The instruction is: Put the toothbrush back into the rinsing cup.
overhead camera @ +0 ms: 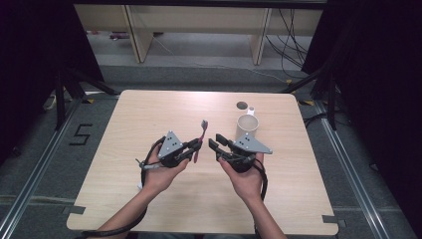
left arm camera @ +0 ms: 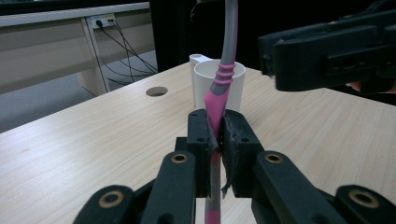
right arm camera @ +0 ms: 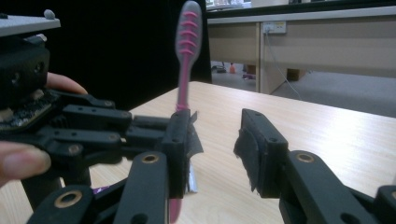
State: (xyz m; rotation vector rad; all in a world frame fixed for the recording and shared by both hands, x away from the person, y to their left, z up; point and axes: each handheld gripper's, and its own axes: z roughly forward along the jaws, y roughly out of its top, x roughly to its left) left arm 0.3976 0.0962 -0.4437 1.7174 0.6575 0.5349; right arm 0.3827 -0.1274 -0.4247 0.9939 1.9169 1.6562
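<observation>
Toothbrush (right arm camera: 187,51) stands seemingly upright, head up, clamped in left hand-held gripper (left arm camera: 218,140); right hand-held gripper (right arm camera: 219,140) gapes.

Overhead camera faces forward; tong cameras closely share the toothbrush (left arm camera: 219,88).

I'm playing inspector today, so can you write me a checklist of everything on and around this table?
Surface: light wooden table with a round hole near the far edge.
Job's things: pink and grey toothbrush held upright; white cup standing behind it.
Clutter: nothing seen.
Grippers: left tool shut on the toothbrush handle; right tool open, beside the toothbrush.
Cables: black cable trails from each tool; wires on the floor beyond.
Surroundings: black curtains, wooden desk legs.
</observation>
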